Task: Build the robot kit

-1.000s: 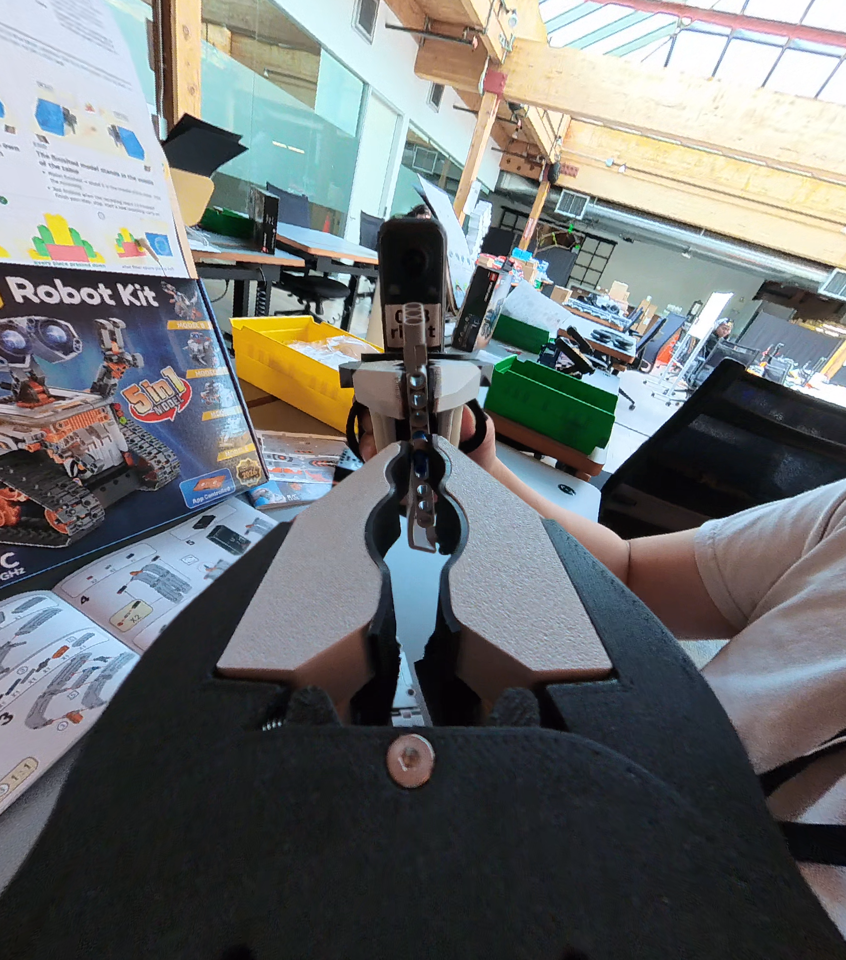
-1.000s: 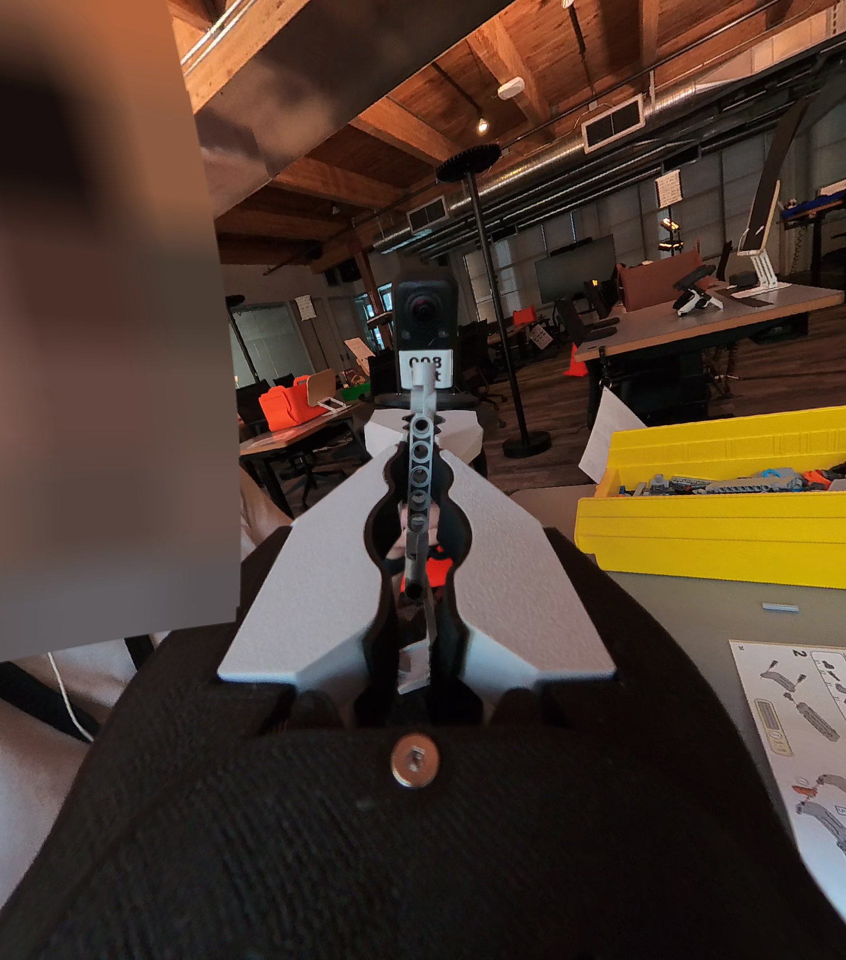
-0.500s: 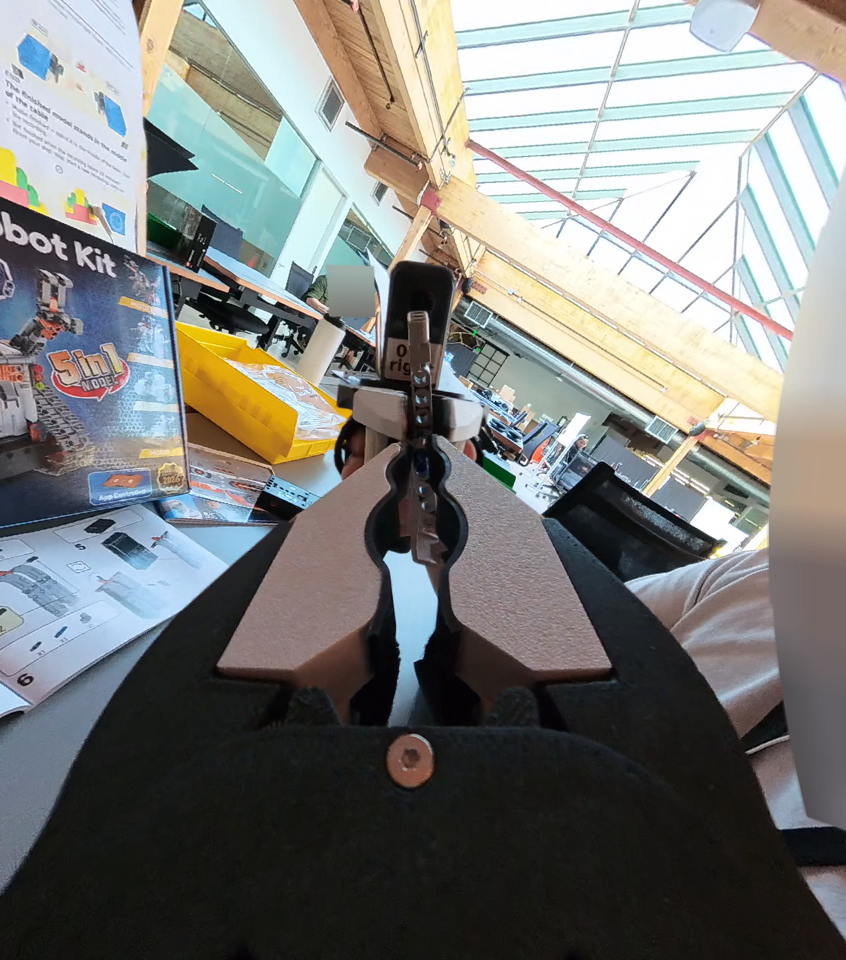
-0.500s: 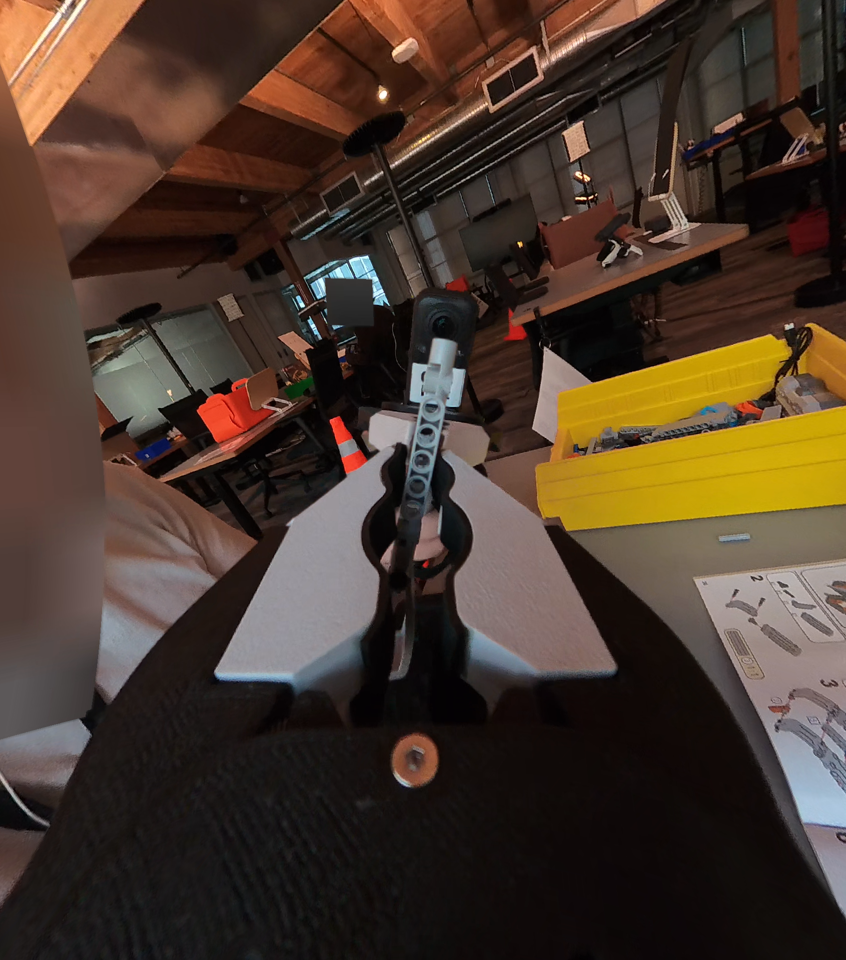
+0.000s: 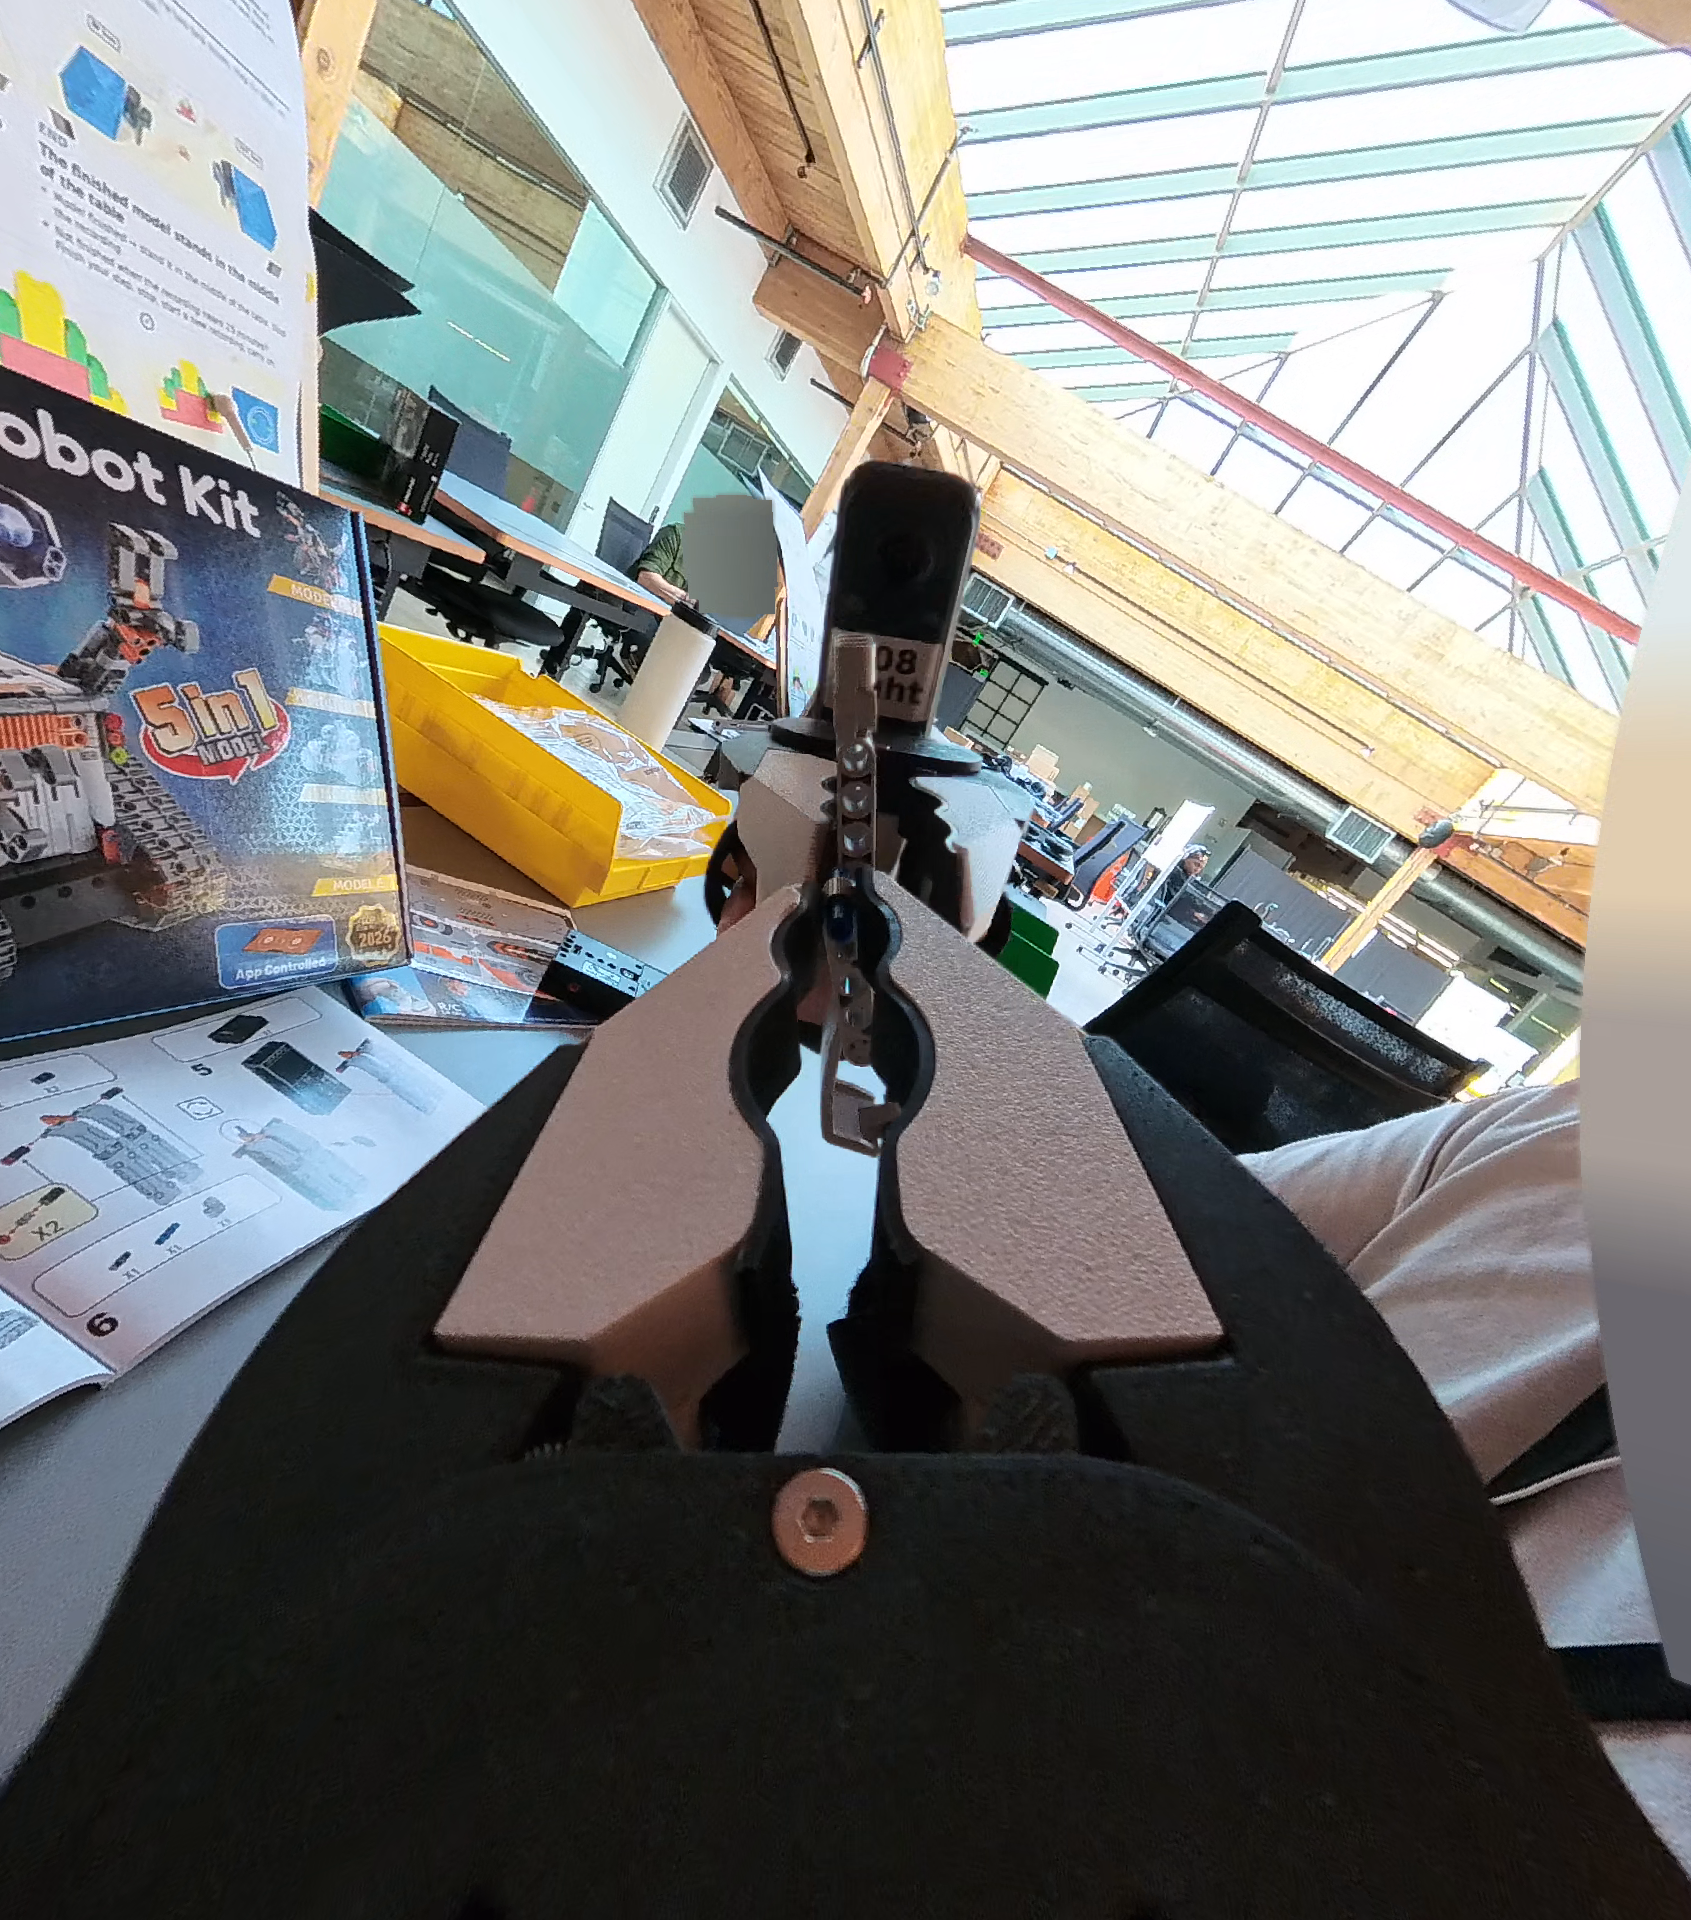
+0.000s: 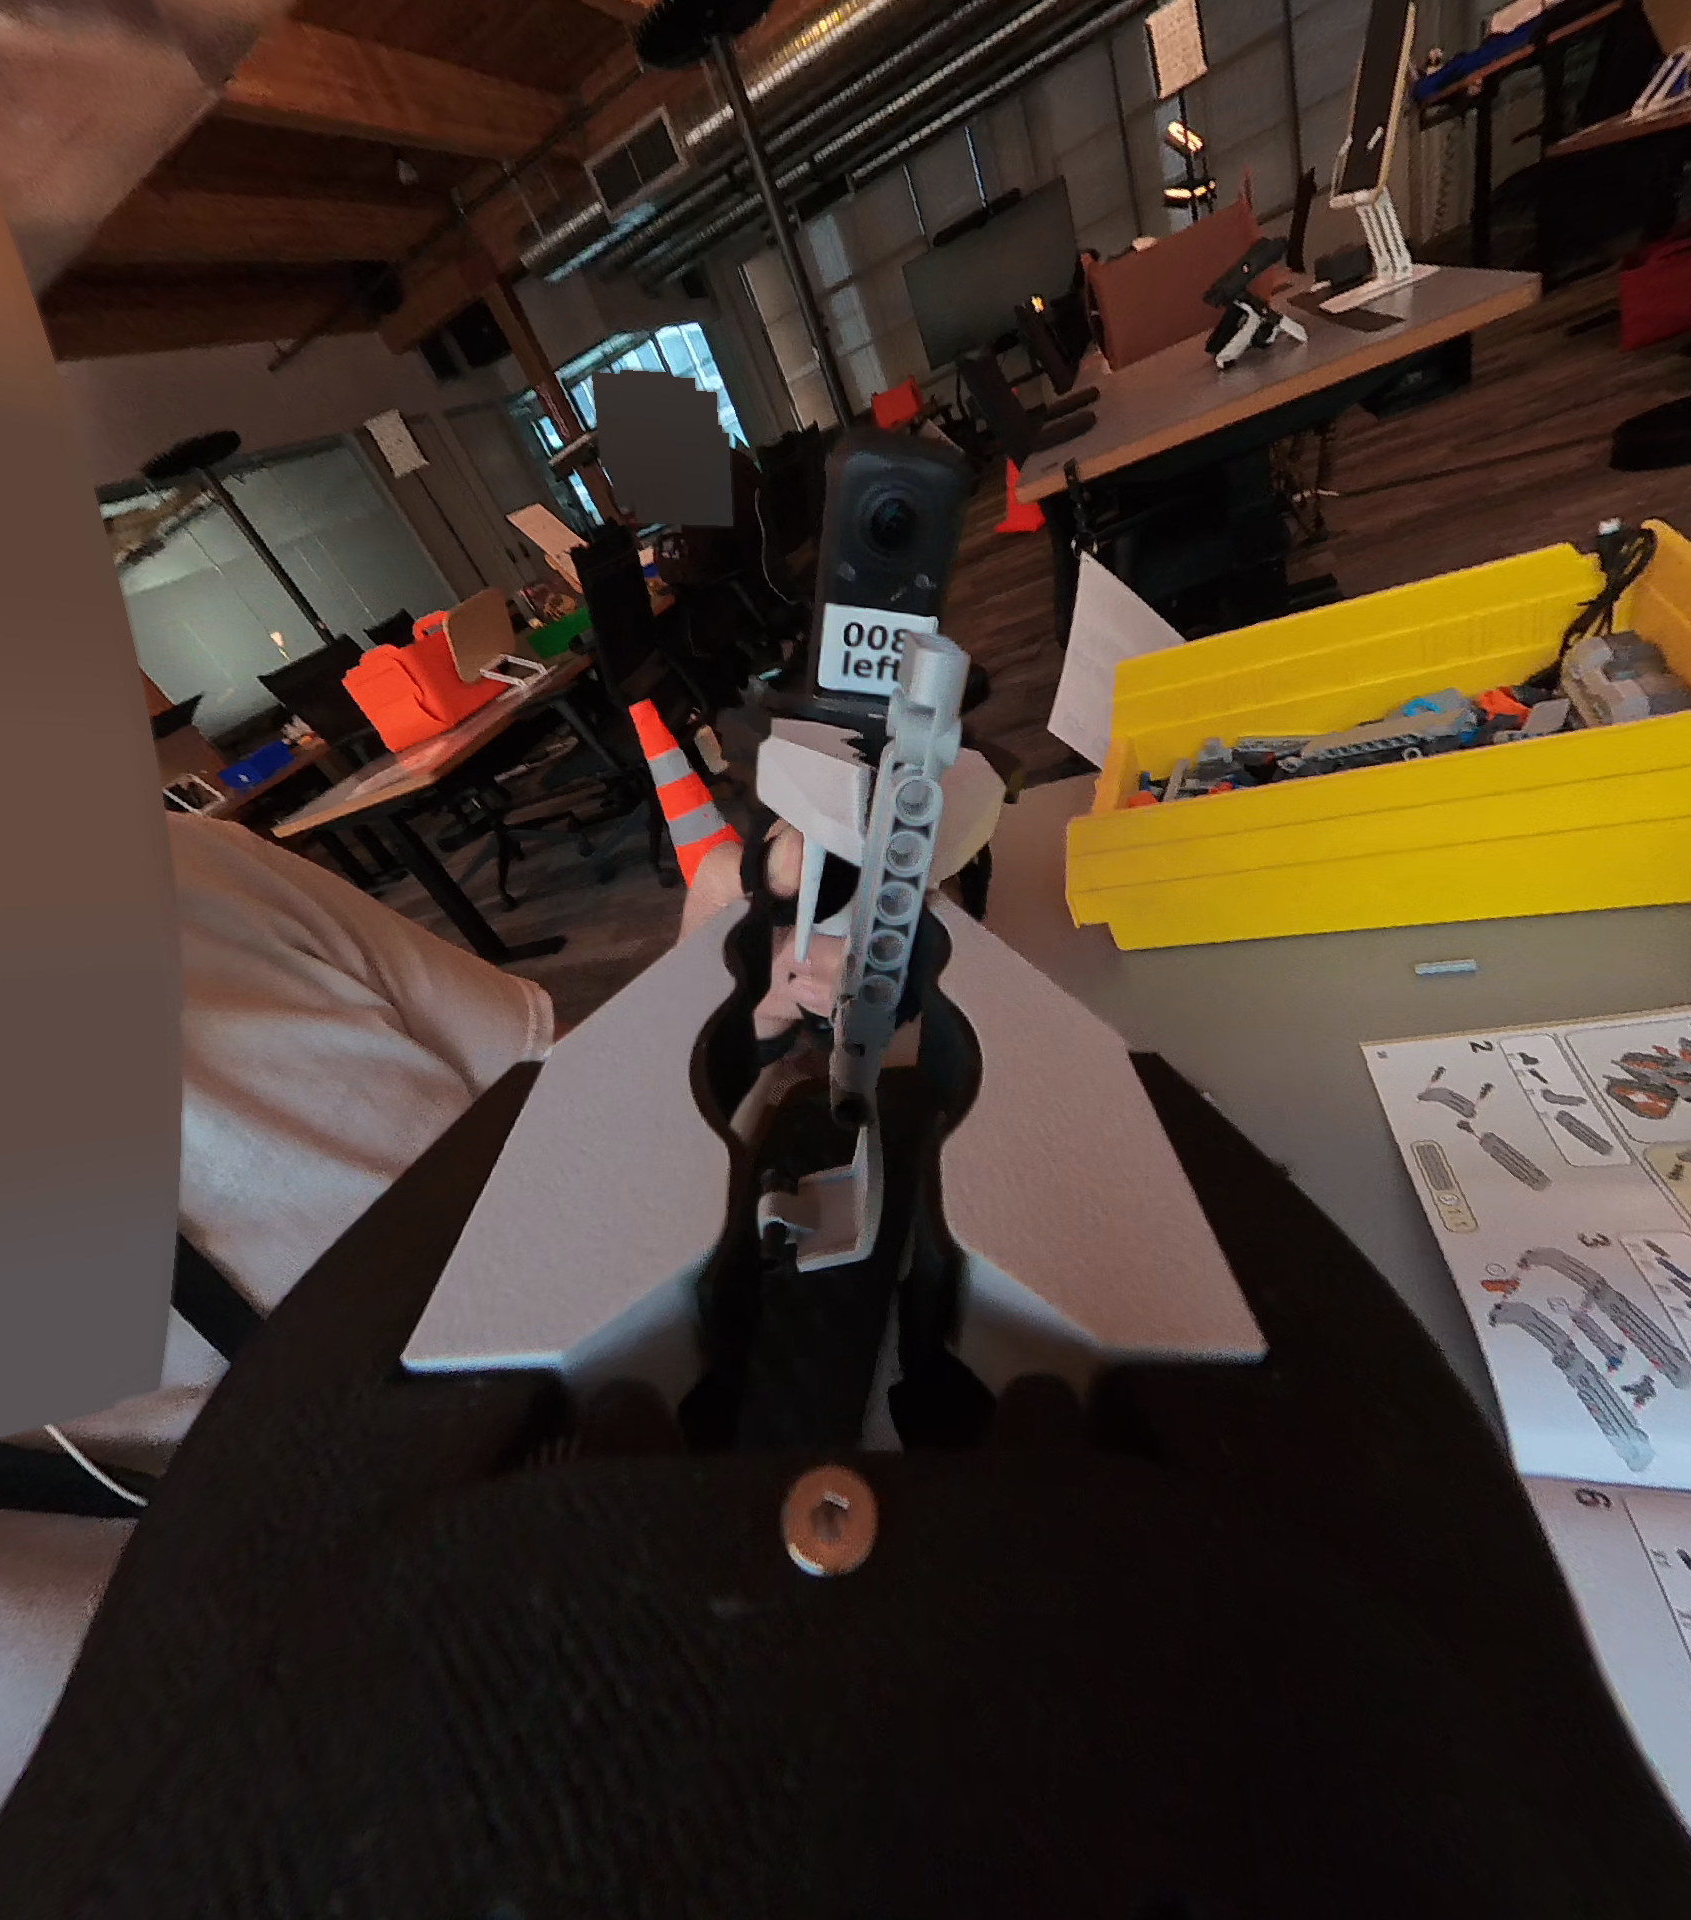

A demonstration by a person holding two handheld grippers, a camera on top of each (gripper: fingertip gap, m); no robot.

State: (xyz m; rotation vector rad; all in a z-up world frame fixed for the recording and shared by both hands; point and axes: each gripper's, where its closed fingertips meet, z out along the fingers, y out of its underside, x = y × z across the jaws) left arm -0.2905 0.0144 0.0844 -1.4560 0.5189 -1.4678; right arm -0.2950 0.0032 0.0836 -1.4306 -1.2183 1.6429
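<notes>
Both grippers, left gripper (image 5: pixel 836 914) and right gripper (image 6: pixel 846 935), clamp one grey holed beam (image 6: pixel 888 894) (tilted); yellow bin (image 6: pixel 1423 862) and instruction booklet (image 6: pixel 1589 1226) sit beside on the bench (image 6: pixel 1236 987).

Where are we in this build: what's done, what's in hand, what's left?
Done: the long grey plastic beam with a row of holes seems to carry a small blue pin. In hand: the left gripper and right gripper face each other, both shut on that beam. Left: many loose parts lie in the yellow plastic bin, and the open paper instruction booklet shows more steps.
</notes>
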